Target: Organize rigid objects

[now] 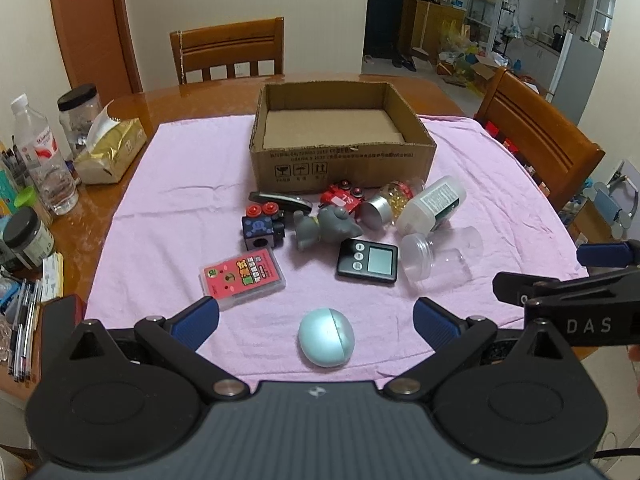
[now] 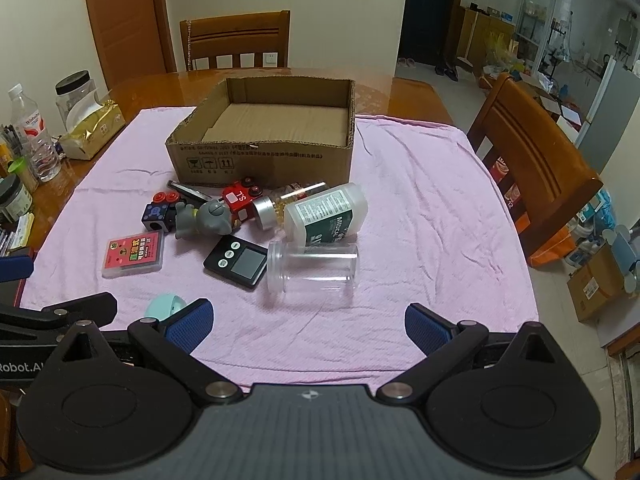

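An empty cardboard box (image 1: 344, 160) (image 2: 264, 160) stands on the pink cloth. In front of it lie a pale blue egg-shaped case (image 1: 326, 337) (image 2: 165, 307), a pink card box (image 1: 243, 276) (image 2: 134, 258), a black timer (image 1: 368, 261) (image 2: 236, 262), a grey toy (image 1: 324, 226) (image 2: 204, 218), red (image 1: 343, 199) and dark blue (image 1: 264, 227) toy blocks, a white bottle (image 1: 434, 204) (image 2: 330, 214), a pill jar (image 1: 386, 204) and a clear jar (image 1: 438, 258) (image 2: 314, 268). My left gripper (image 1: 316, 322) is open around the egg case. My right gripper (image 2: 308, 326) is open and empty, just short of the clear jar.
Wooden chairs stand behind (image 1: 228, 52) and to the right (image 1: 540, 140) of the table. At the table's left edge are a tissue pack (image 1: 110, 152), a water bottle (image 1: 44, 160), jars and pens. The right gripper shows at the right of the left wrist view (image 1: 580, 292).
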Motion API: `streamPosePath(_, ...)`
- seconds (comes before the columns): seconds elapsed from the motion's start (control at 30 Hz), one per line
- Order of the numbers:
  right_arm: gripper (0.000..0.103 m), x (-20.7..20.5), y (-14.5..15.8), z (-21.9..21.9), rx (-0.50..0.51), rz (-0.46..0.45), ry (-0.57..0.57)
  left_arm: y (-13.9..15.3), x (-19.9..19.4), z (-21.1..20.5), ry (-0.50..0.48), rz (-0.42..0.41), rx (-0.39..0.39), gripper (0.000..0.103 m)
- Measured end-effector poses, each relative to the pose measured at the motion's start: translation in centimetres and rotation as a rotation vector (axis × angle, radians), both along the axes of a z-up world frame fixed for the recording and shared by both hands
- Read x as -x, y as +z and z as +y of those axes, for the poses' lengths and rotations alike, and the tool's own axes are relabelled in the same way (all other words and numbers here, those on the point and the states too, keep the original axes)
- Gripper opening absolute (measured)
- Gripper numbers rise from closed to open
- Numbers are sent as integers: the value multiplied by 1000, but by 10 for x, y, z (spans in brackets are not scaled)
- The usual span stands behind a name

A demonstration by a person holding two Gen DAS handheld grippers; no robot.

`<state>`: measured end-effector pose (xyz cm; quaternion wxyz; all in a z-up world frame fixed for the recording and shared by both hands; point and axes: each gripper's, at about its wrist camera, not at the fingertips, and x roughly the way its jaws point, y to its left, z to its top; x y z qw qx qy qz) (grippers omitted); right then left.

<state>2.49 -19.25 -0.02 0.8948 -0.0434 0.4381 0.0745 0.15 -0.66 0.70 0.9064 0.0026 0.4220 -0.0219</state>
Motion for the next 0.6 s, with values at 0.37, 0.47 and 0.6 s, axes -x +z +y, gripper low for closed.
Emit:
streamPosePath(0.37, 103, -1, 2, -5, -2, -9, -5, 2, -2, -3, 9, -20, -7, 102)
streamPosePath(0.47, 103, -3, 1, -6, -5, -11, -3, 1, -3, -3, 13, -25, -15, 102)
streamPosePath(0.6, 103, -4, 0, -7, -4, -10, 1, -3, -3, -3, 11, -24, -17, 102)
